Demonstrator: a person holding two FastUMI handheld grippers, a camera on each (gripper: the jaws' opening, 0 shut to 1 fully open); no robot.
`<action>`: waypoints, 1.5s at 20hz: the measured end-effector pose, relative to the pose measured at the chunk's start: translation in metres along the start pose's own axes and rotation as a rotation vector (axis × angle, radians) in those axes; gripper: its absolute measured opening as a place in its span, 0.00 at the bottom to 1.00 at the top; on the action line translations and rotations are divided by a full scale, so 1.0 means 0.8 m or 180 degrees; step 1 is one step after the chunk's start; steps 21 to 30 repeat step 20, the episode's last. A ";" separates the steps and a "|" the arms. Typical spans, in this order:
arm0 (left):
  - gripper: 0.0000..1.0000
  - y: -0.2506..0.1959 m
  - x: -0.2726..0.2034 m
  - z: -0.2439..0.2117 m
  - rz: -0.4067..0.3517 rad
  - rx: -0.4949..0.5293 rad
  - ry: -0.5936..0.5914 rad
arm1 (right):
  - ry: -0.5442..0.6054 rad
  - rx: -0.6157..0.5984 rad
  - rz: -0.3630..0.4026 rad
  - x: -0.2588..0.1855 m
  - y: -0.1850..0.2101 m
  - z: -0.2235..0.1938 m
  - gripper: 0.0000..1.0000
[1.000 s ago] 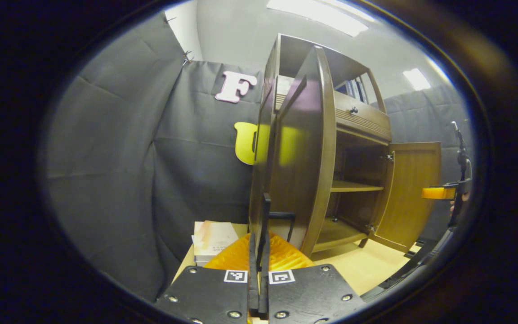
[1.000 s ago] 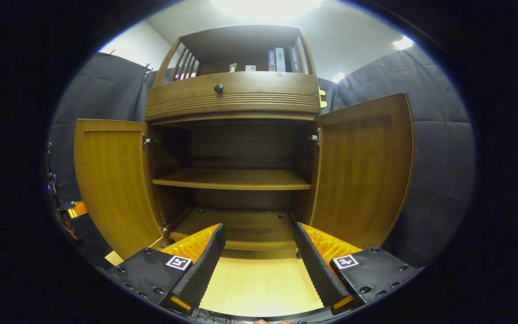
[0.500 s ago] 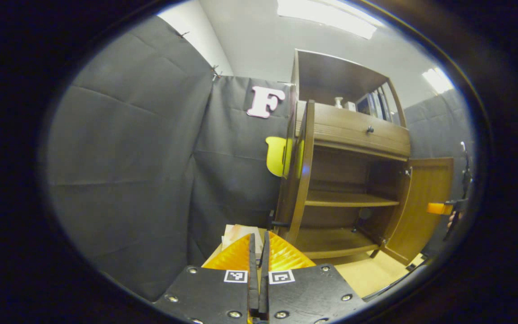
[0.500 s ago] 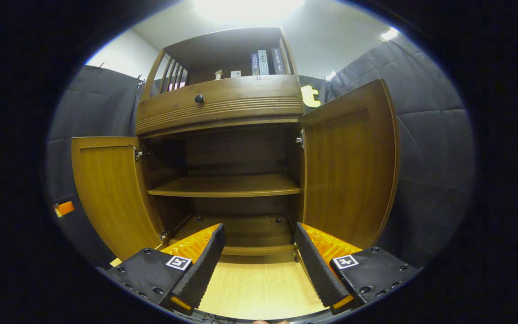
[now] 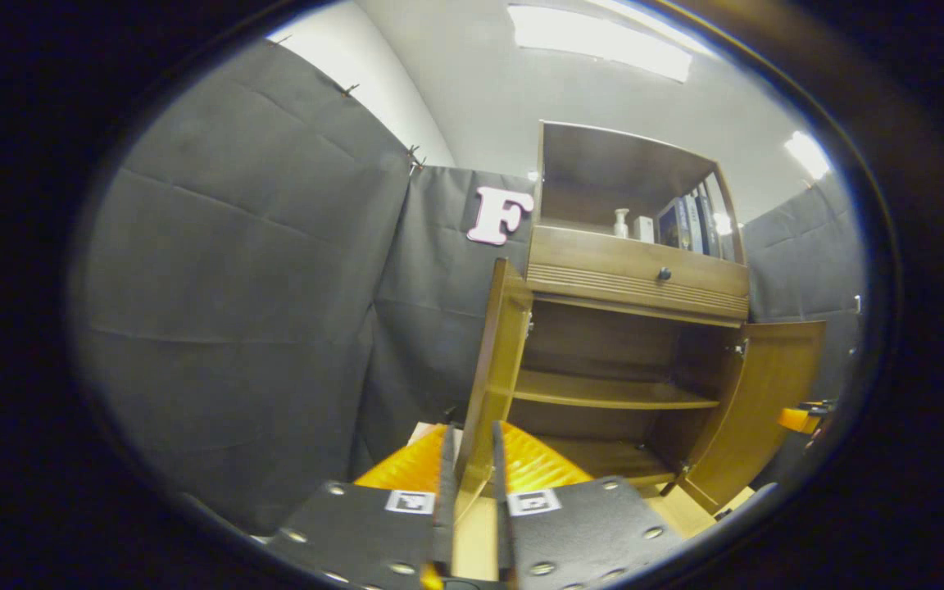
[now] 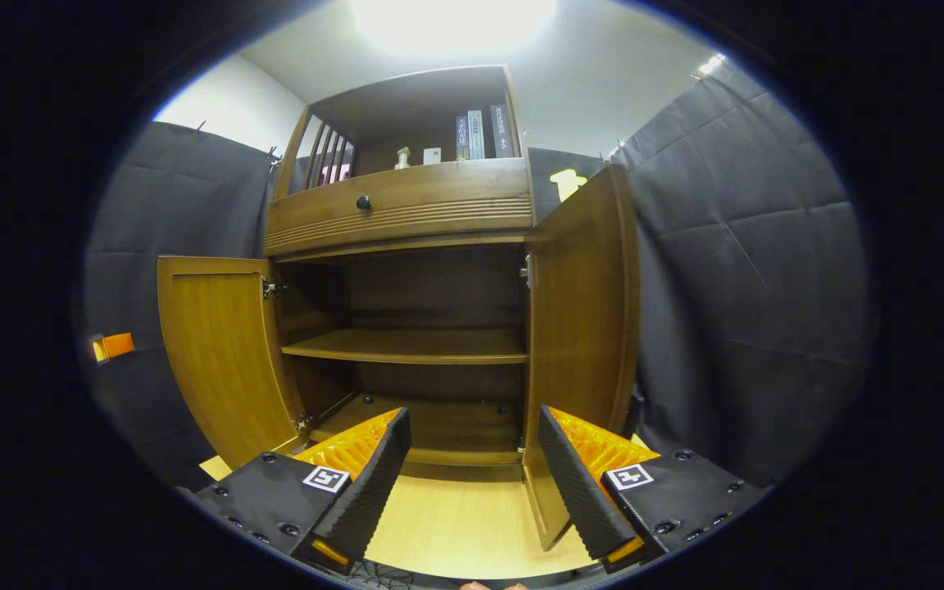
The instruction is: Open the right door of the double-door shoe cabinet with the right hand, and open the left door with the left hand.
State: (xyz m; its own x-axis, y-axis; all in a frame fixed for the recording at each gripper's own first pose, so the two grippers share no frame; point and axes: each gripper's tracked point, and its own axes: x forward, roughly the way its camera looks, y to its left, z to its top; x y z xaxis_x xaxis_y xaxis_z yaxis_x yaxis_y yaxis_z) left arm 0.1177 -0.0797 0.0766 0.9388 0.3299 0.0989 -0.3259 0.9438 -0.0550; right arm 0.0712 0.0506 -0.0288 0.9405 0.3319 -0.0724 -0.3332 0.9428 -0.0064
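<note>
In the left gripper view, the left gripper (image 5: 469,492) sits low in the middle, its fingers parted by only a narrow gap with nothing between them. Left of it hangs the booth cloth (image 5: 234,311). Just beyond the fingertips stands the left door (image 5: 498,360) of the cabinet (image 5: 636,274), swung out nearly edge-on toward the gripper, its lower edge lined up with the gap though not pinched by the fingers. Something pale lies low by the fingertips, too hidden to make out. To the right of the door the inside lies open: a shelf (image 5: 611,393) across the middle and the floor board below. Above runs the drawer (image 5: 644,274) with a dark knob (image 5: 664,274), and over that an open top shelf with a small bottle (image 5: 621,222) and some books (image 5: 685,225). Farther right the right door (image 5: 759,401) stands wide open, and past its edge part of the other gripper shows.

In the right gripper view, the left gripper (image 6: 111,346) shows as a small patch at far left. Next comes the left door (image 6: 226,352), opened flat toward the camera. The right gripper (image 6: 472,483) is below the cabinet (image 6: 406,209) mouth, fingers spread wide and empty over the light wooden tabletop (image 6: 464,524). Ahead, between the fingers, are the shelf (image 6: 410,348) and floor board. To the right, the right door (image 6: 583,328) stands out toward the gripper, its lower corner close by the right finger (image 6: 578,483), contact unclear.
</note>
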 end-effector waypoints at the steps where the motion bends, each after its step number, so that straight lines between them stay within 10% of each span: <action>1: 0.23 -0.002 0.003 0.000 0.0031 0.0015 -0.0018 | 0.0008 0.0000 0.0018 -0.006 -0.005 -0.002 0.93; 8: 0.98 -0.017 -0.013 -0.004 0.0182 0.0200 0.0040 | 0.0021 0.0132 0.0123 -0.045 -0.031 -0.012 0.98; 30: 0.98 -0.038 -0.007 -0.023 -0.0172 0.0424 0.0159 | 0.0033 0.0116 -0.0051 -0.044 0.004 -0.015 0.92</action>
